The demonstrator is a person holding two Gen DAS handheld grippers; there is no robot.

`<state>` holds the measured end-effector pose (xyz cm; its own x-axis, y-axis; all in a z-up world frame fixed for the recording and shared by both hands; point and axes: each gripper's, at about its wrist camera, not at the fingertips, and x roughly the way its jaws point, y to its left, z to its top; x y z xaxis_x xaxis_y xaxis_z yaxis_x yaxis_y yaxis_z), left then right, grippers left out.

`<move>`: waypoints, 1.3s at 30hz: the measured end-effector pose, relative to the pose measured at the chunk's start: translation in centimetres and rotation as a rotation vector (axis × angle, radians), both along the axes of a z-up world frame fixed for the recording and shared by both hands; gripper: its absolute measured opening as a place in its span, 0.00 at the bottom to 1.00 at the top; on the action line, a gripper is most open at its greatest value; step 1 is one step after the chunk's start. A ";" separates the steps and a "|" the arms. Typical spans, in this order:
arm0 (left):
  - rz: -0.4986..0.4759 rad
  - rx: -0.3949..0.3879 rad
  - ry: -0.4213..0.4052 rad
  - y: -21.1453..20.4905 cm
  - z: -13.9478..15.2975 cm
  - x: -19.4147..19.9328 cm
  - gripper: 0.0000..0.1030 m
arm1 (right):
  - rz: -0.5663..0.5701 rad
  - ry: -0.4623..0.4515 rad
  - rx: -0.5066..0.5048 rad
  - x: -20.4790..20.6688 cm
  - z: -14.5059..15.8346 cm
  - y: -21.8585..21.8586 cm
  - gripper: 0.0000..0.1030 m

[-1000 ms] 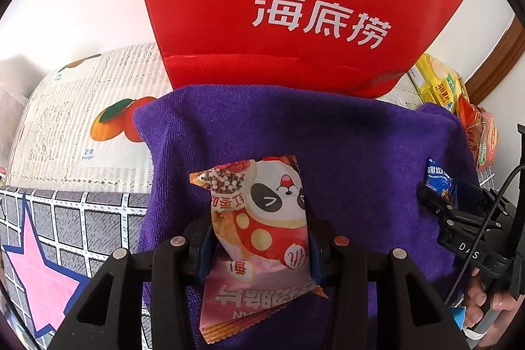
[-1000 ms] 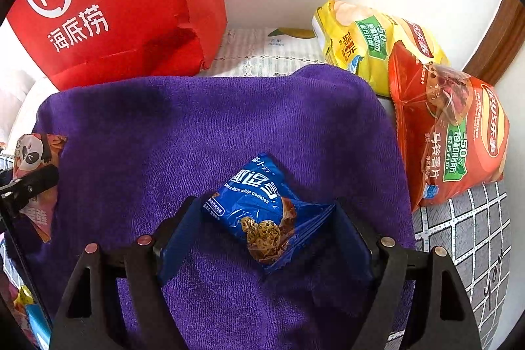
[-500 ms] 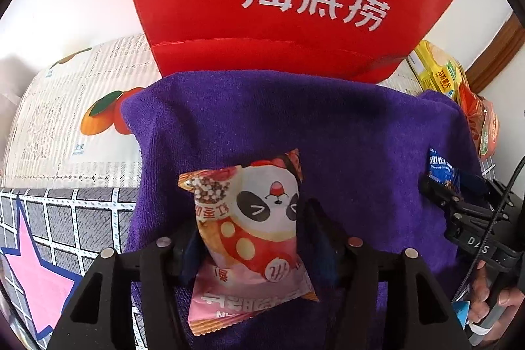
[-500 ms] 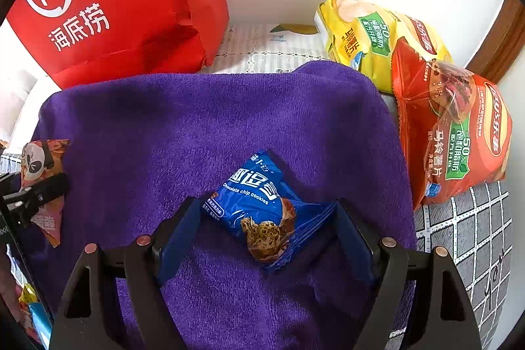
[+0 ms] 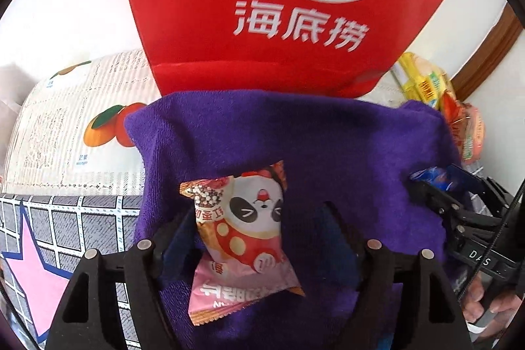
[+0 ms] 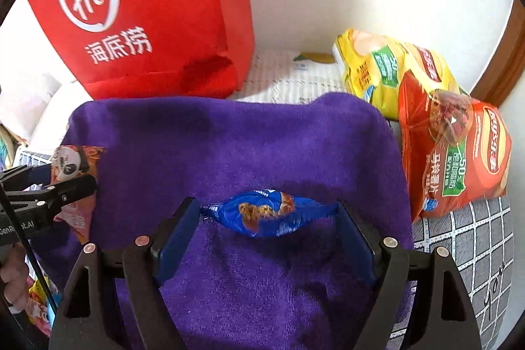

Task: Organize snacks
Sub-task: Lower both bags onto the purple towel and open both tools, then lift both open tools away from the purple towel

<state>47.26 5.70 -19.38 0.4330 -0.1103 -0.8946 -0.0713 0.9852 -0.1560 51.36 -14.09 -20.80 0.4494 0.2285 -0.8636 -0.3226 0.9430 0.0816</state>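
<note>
You are spreading your left gripper (image 5: 259,238) wide around the panda packet (image 5: 244,235) lying lengthwise on the purple towel (image 5: 328,146), while your right gripper (image 6: 267,218) is pinching the blue cookie packet (image 6: 265,214) crosswise.

Two handheld black plastic two-finger grippers work side by side, both pointing forward and slightly downward. The left gripper (image 5: 259,235) has its blue-padded fingers spread wide apart, the left finger (image 5: 178,238) touching a snack packet lying between them. The right gripper (image 6: 269,218) has its fingers closed against the two ends of a small packet. A bare hand (image 5: 489,304) grips the right gripper's handle from below.
</note>
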 end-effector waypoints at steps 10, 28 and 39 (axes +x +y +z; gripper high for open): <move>-0.021 -0.015 -0.051 0.4 2.6 -1.5 0.76 | -0.009 -0.050 0.065 -1.0 2.8 -1.3 0.90; -0.072 -0.110 -0.207 1.0 10.8 -8.0 0.74 | -0.114 -0.169 0.060 -9.8 10.6 -4.4 0.90; -0.037 -0.093 -0.272 3.4 13.9 -16.9 0.74 | -0.209 -0.135 0.070 -18.0 12.6 -7.8 0.85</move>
<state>30.33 9.06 -5.44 0.6501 -0.2067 -0.7312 0.0210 0.9668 -0.2547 33.40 -21.89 -8.16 0.6032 0.1754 -0.7781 -0.1340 0.9839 0.1180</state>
